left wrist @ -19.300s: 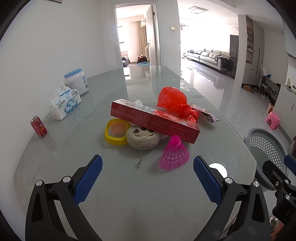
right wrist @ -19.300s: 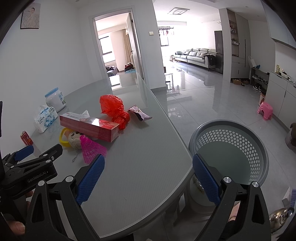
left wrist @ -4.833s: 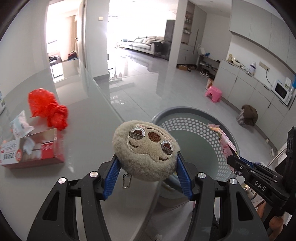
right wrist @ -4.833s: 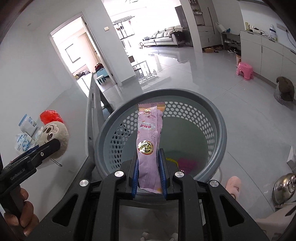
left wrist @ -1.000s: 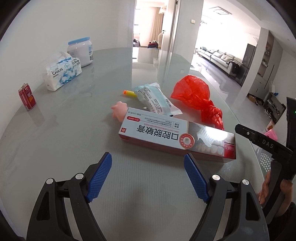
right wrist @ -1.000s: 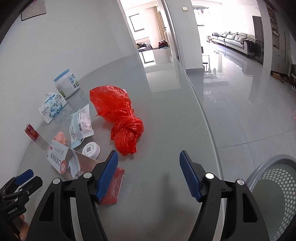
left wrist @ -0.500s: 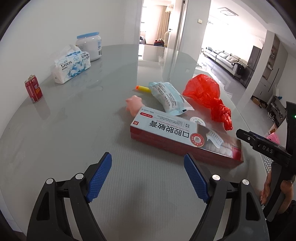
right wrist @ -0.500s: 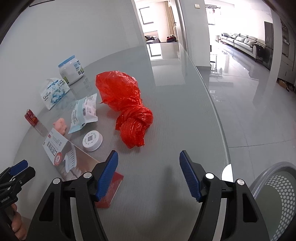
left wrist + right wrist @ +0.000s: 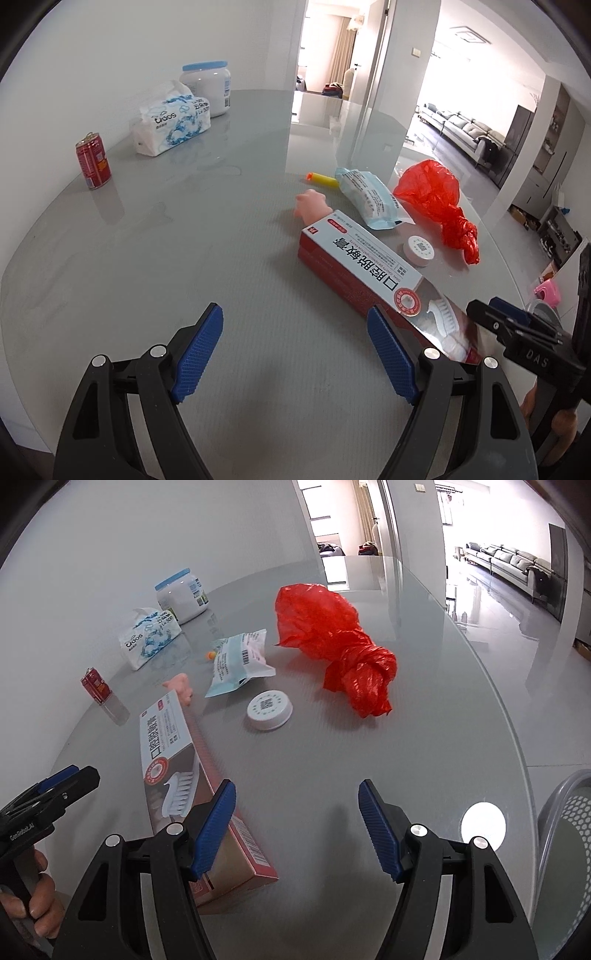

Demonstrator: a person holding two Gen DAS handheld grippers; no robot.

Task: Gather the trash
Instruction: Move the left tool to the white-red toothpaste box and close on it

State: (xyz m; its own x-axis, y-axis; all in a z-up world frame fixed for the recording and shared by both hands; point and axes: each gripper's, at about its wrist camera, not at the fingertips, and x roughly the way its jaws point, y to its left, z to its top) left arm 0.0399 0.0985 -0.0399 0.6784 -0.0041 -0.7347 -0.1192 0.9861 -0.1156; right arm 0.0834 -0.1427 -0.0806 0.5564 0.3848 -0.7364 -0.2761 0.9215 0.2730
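- Left wrist view: left gripper (image 9: 295,354) hovers over bare glass table (image 9: 184,229), jaws spread, empty; toothpaste box (image 9: 373,273) lies just right of it.
- Right gripper (image 9: 297,819) hangs jaws spread, empty, box end beside its left finger.
- White cap (image 9: 269,709) and knotted red bag (image 9: 336,646) lie ahead; basket (image 9: 565,834) stands at far right.
- Step, I judge: reaching for another piece; next, straddle it and squeeze.

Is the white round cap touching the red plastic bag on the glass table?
Apart. The right wrist view shows bare table surface between the white round cap and the knotted end of the red plastic bag; the left wrist view shows the same gap.
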